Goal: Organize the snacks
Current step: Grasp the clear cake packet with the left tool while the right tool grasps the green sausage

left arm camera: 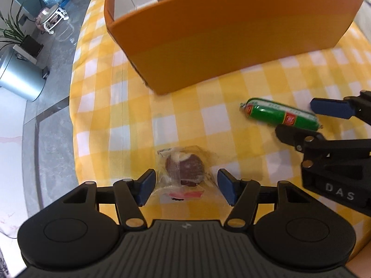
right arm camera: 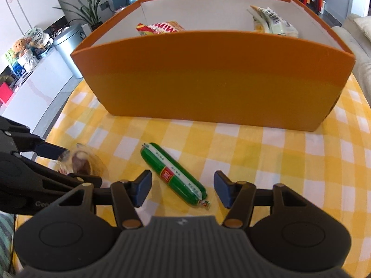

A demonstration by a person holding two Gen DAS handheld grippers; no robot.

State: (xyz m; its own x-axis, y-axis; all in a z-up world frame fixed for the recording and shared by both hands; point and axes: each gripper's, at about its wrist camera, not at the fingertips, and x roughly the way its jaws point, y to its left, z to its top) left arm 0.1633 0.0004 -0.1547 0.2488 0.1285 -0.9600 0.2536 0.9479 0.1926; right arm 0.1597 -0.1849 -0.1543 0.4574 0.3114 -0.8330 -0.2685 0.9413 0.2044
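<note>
My left gripper (left arm camera: pixel 184 186) points down with its blue-padded fingers (left arm camera: pixel 146 186) spread apart on either side of a clear plastic packet with a dark round snack inside (left arm camera: pixel 185 171), not pressing it. My right gripper (right arm camera: pixel 183 191) has its fingers standing apart around a green plastic-wrapped sausage stick (right arm camera: pixel 172 173), also free of the pads. Both lie on the yellow-and-white checked cloth of the worktop (right arm camera: pixel 266 162), near the orange box (right arm camera: pixel 220 81), which holds a red-and-yellow snack bag (right arm camera: pixel 160 27) and a pale wrapped packet (right arm camera: pixel 273 22).

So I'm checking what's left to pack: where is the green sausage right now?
The green sausage lies on the checked tablecloth in front of the orange box, between the right gripper's open jaws, untouched.
</note>
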